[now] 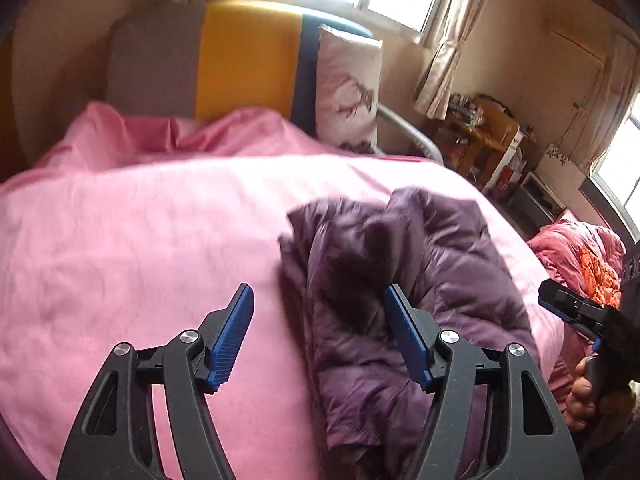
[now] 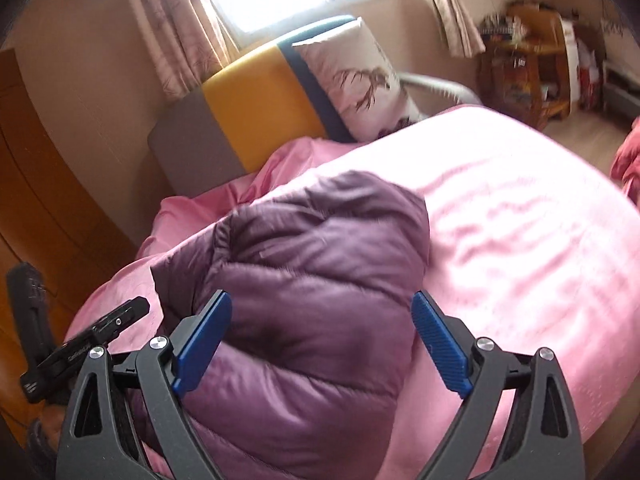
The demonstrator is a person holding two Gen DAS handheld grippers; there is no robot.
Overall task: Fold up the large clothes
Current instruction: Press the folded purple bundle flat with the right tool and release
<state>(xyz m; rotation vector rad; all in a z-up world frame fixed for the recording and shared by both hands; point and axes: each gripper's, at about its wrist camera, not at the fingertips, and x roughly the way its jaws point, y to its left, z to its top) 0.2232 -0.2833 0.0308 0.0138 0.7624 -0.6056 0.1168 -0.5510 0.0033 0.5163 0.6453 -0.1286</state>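
A purple quilted down jacket [image 1: 420,264] lies bunched in a thick bundle on the pink bed sheet [image 1: 140,240]. In the left wrist view my left gripper [image 1: 318,292] hangs open over the jacket's left edge, with nothing between its blue pads. The right wrist view shows the same jacket [image 2: 320,248] as a rounded mound. My right gripper [image 2: 320,298] stands wide open just above it and holds nothing. The right gripper's finger [image 1: 560,296] and the hand [image 1: 584,396] holding it show at the right edge. The left gripper's finger [image 2: 124,312] shows at the far left.
A grey, yellow and blue headboard [image 1: 248,56] and a printed pillow [image 1: 348,84] stand at the bed's head. A wooden stand [image 1: 480,132] with clutter sits by the curtains. A red-pink quilt [image 1: 576,252] lies right of the bed, a wooden wardrobe [image 2: 44,184] left.
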